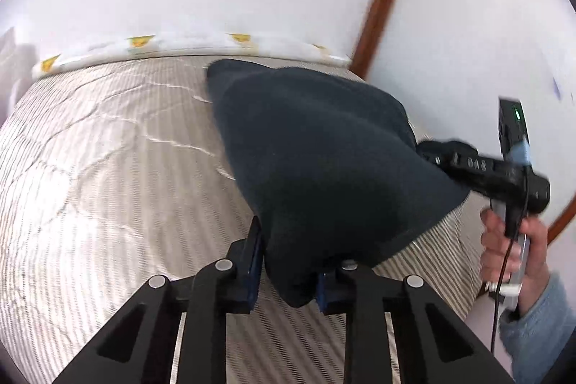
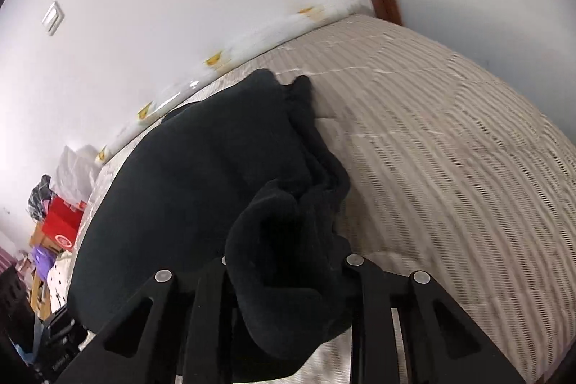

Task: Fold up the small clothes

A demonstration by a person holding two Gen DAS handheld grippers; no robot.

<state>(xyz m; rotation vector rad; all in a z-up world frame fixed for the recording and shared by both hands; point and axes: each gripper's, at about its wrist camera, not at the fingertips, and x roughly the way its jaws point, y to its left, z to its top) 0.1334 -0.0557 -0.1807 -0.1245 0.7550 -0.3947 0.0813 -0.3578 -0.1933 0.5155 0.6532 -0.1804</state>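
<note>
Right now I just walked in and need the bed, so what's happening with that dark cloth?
A person is folding a dark garment over the striped bed, a handheld gripper in each hand. The left gripper is clamped on one bunched edge, and the right gripper grips the opposite side. The cloth hangs stretched between them, partly lifted off the bed, not yet laid down in a fold.

Dark navy garment (image 1: 324,161) bunched, lifted over striped bed.
</note>
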